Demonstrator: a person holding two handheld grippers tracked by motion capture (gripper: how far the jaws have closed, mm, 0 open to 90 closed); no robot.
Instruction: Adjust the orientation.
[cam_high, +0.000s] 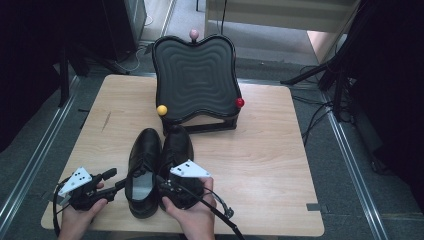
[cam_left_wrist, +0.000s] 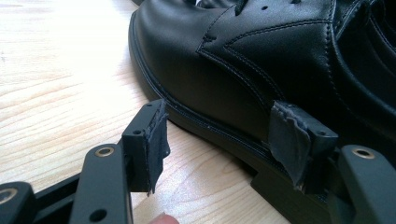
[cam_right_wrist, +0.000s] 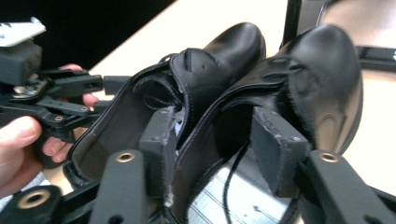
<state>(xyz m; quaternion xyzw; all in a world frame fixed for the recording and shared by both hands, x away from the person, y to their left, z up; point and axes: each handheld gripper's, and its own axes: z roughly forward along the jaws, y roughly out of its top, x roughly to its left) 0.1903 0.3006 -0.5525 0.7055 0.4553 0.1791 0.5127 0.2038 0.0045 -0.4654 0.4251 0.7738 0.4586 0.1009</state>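
Two black leather shoes, side by side, toes pointing away from the person, near the front edge of the wooden desk (cam_high: 260, 150): left shoe (cam_high: 143, 170), right shoe (cam_high: 176, 150). Left tool (cam_left_wrist: 224, 140), held low beside the left shoe's outer side; jaws wide apart, one pad against the leather, gripping nothing. Right tool (cam_right_wrist: 219, 140), jaws apart, straddling the inner collar of the right shoe, not closed. Behind the shoes: black ribbed footrest (cam_high: 196, 80) with yellow ball (cam_high: 161, 110), red ball (cam_high: 240, 102) and pink ball (cam_high: 194, 34).
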